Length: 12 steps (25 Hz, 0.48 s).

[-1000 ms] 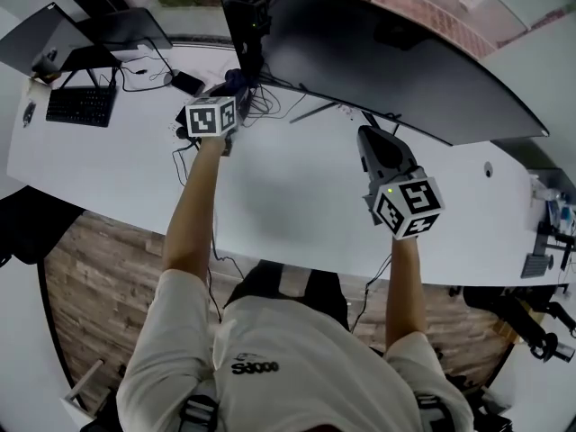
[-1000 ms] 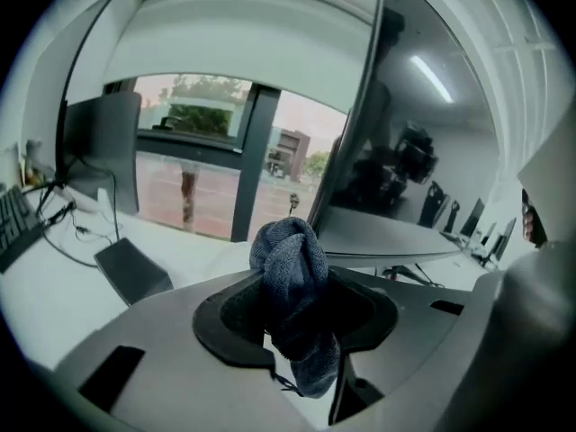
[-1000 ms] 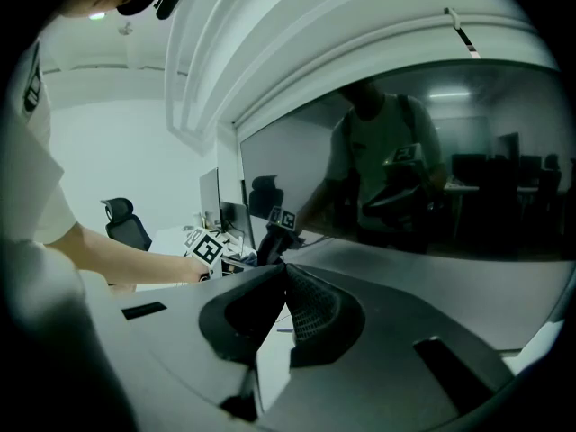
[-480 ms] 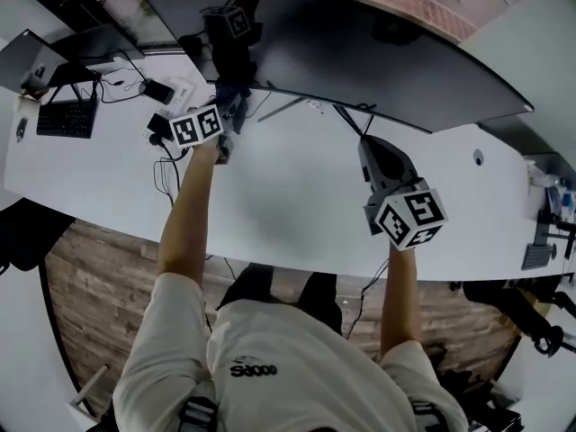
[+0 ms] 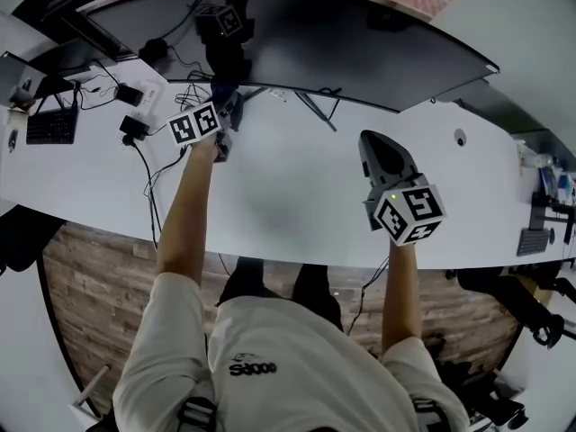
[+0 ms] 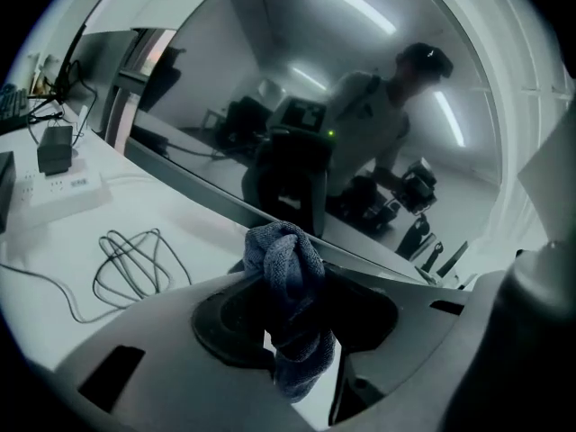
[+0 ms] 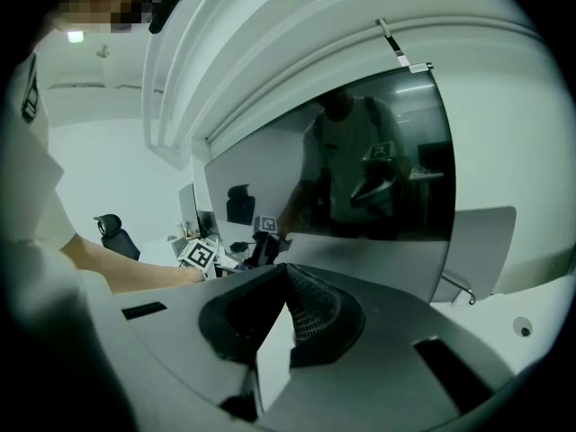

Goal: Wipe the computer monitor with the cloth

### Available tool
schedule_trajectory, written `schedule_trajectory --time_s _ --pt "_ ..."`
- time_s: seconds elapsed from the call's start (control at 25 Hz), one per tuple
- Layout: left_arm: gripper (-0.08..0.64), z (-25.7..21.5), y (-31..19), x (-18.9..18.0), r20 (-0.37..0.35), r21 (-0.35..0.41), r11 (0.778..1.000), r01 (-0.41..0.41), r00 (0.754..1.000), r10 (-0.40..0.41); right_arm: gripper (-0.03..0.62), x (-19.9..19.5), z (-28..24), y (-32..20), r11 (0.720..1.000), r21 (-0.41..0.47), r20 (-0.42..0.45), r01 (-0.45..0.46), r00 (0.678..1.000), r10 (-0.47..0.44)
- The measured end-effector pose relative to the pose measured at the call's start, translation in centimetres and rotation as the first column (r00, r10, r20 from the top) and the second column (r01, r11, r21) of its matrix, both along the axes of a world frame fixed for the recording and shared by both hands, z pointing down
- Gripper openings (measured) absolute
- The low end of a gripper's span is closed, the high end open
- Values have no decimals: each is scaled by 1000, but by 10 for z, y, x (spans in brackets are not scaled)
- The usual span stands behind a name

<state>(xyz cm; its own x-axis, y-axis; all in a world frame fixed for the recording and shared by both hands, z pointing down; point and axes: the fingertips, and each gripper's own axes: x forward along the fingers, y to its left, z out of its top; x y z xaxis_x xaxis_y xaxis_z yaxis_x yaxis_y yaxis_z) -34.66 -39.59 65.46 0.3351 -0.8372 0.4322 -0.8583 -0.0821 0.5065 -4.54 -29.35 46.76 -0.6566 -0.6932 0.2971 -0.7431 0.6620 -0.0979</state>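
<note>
The wide curved monitor [image 5: 360,34] stands dark along the back of the white desk [image 5: 288,196]. My left gripper [image 5: 225,115] is up against its lower left part, shut on a bunched blue-grey cloth [image 5: 233,106]. In the left gripper view the cloth [image 6: 286,250] bulges out between the jaws just in front of the screen [image 6: 360,106], which mirrors the person. My right gripper [image 5: 374,140] hovers over the desk below the monitor's right half. In the right gripper view its jaws [image 7: 286,273] meet with nothing between them, and the screen [image 7: 360,169] is ahead.
Loose cables [image 6: 135,264], a power strip [image 6: 67,187] and an adapter [image 6: 56,147] lie on the desk left of the cloth. A keyboard [image 5: 49,124] and a laptop sit at the far left. The monitor stand's legs [image 5: 310,106] spread under the screen.
The head view has swung, so more of the monitor's left side shows. My left gripper stays by the screen's lower left with the cloth. The right gripper has barely moved.
</note>
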Motion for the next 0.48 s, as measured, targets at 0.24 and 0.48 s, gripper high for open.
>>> schedule_trajectory --time_s 0.24,0.48 --pt "163 1 -1 76 -11 16 997 -75 997 75 5 49 10 0 1000 -9 -16 -19 1000 18" --pt "163 1 -3 141 8 12 989 -147 989 147 5 91 12 4 999 -10 -6 -51 999 51"
